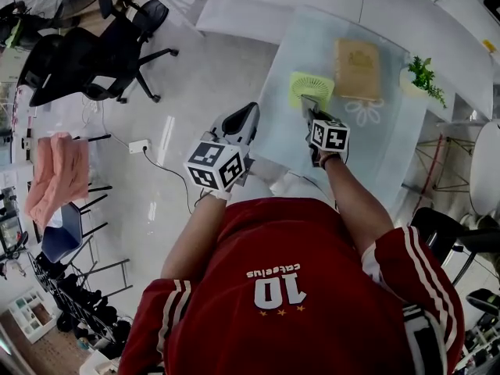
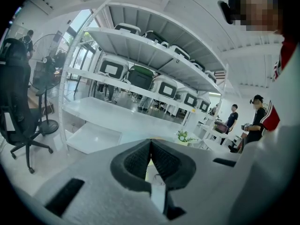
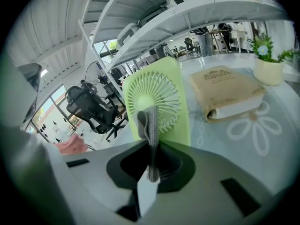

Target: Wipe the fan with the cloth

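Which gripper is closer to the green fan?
Right. The right gripper, holding the cloth, is in front of the fan; the left gripper is farther back, at the table edge.

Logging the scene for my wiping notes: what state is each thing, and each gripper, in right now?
Left gripper: shut, empty.
Right gripper: shut on the cloth.
Cloth: folded, pinched upright, just in front of the fan; contact unclear.
Fan: standing upright on the table, grille facing the right gripper.
Book: closed, lying flat.
Potted plant: upright.

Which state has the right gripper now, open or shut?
Shut. The right gripper pinches the grey cloth between its jaws, before the green fan.
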`<state>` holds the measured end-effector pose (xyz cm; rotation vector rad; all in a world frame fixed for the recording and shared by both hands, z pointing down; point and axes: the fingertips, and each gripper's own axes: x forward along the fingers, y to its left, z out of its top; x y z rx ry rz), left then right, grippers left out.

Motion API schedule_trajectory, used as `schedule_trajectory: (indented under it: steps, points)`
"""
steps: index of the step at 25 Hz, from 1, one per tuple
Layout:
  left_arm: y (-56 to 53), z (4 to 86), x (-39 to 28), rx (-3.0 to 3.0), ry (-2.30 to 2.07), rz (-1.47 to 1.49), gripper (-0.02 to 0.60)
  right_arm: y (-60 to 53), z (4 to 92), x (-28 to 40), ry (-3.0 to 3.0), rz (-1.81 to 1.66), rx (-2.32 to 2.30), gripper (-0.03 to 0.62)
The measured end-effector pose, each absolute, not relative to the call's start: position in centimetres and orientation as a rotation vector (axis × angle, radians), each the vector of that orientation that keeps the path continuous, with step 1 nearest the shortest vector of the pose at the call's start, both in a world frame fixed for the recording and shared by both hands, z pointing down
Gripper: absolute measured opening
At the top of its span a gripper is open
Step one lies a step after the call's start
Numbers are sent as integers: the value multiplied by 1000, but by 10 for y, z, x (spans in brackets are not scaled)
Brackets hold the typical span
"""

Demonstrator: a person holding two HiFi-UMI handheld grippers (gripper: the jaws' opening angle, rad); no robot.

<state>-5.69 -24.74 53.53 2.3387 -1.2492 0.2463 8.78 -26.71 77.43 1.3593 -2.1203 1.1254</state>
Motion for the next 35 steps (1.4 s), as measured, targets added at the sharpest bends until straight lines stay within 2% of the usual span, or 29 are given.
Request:
schedule_trajectory:
  steps: [35]
  points:
    - [-246, 525, 9, 2432, -1153, 322, 5, -250, 779, 172, -2052, 1180, 1502, 26]
